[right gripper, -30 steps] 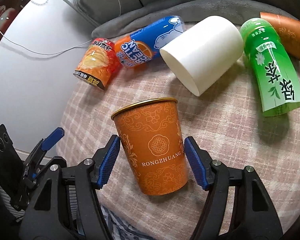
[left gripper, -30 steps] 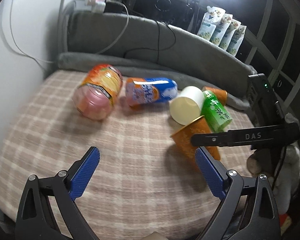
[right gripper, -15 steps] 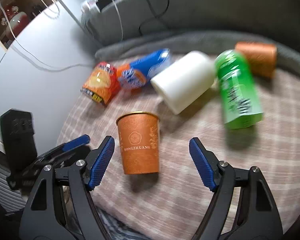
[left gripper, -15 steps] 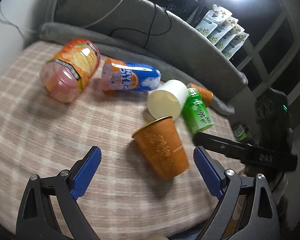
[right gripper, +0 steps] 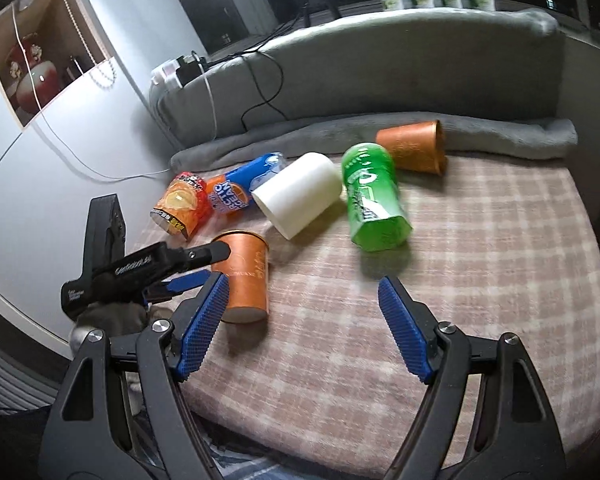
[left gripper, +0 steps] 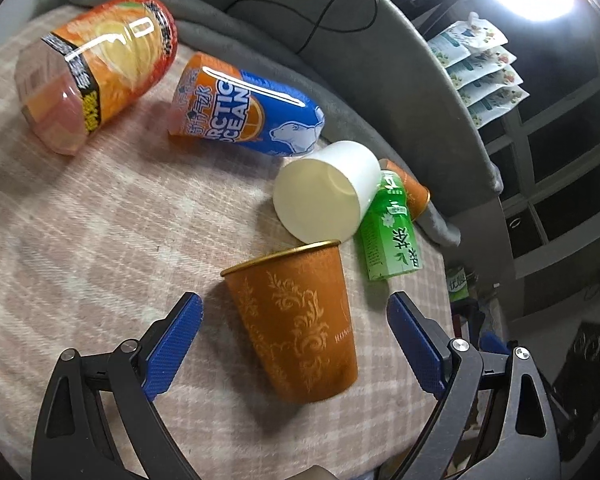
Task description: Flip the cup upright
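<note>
An orange paper cup with a gold rim (left gripper: 300, 320) stands upright on the checked blanket; it also shows in the right wrist view (right gripper: 246, 276). My left gripper (left gripper: 296, 352) is open, its blue pads on either side of the cup without touching it. My right gripper (right gripper: 302, 328) is open and empty, pulled back to the right of the cup. A white cup (left gripper: 326, 192) (right gripper: 300, 196), a green cup (left gripper: 392, 232) (right gripper: 372, 200) and a second orange cup (left gripper: 414, 192) (right gripper: 414, 146) lie on their sides behind.
A blue Arctic Ocean cup (left gripper: 248, 112) and an orange noodle cup (left gripper: 96, 72) lie at the back left. A grey padded bolster (right gripper: 380, 64) with cables runs along the back. The blanket's front edge (right gripper: 340, 432) drops off near my right gripper.
My right gripper let go of the orange cup, opened and drew back to the right. My left gripper moved in until its open jaws stand on either side of the cup.
</note>
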Tool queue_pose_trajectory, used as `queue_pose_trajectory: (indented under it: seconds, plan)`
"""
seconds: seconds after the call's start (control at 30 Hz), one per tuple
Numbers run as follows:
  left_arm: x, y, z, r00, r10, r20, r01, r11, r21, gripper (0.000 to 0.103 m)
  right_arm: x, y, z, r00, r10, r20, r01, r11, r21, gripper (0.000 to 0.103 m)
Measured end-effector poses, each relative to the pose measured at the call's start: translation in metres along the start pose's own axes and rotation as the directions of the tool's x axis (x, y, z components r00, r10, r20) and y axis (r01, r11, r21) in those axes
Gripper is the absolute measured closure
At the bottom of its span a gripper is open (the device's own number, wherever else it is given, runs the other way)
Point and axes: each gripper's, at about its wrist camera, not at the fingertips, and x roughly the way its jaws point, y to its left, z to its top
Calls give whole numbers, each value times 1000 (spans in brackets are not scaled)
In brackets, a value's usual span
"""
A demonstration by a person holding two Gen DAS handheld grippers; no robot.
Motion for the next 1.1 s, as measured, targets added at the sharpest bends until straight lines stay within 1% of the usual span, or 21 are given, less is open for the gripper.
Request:
queue_pose_trajectory:
  seconds: [0.03,0.2,0.3,0.33,0.37,0.6,0.8,0.97,1.1]
  plan:
    - [2,1,1,1000,1,-3,-1,1000,-5,14,-1,-2,-1,1000,-7,1,7,1000,0,23]
    - [10,5,3,1000,5,-18,-5,1000,-18,18,3,-11,-4,1000,-16,-5,16,1000,26,23]
    - [12,5,4,1000,15,-26,-15,1000,-4,27,6,-13,-5,1000,-17,-7,18,999,34,23]
    - [12,5,4,999,20,-26,-20,1000,0,32,6,-13,-5,1000,-16,-8,17,999,36,23]
    - [12,5,4,999,24,-24,-24,1000,7,34,6,-13,-5,1000,-17,-8,17,999,36,23]
    - [10,-2,5,998,54,8,-55,997,55,36,6,-12,-5,1000,-21,-7,22,999,35,23]
    - [6,-12,4,996,77,43,-82,990,115,36,7,-16,-6,1000,-25,-6,25,999,42,23]
    - [2,-23,1,993,89,79,-101,981,166,37,6,-17,-6,1000,-27,-5,28,999,44,23]
    - [-1,-33,-3,988,102,117,-126,968,218,37,7,-18,-6,1000,-28,-6,29,998,47,23]
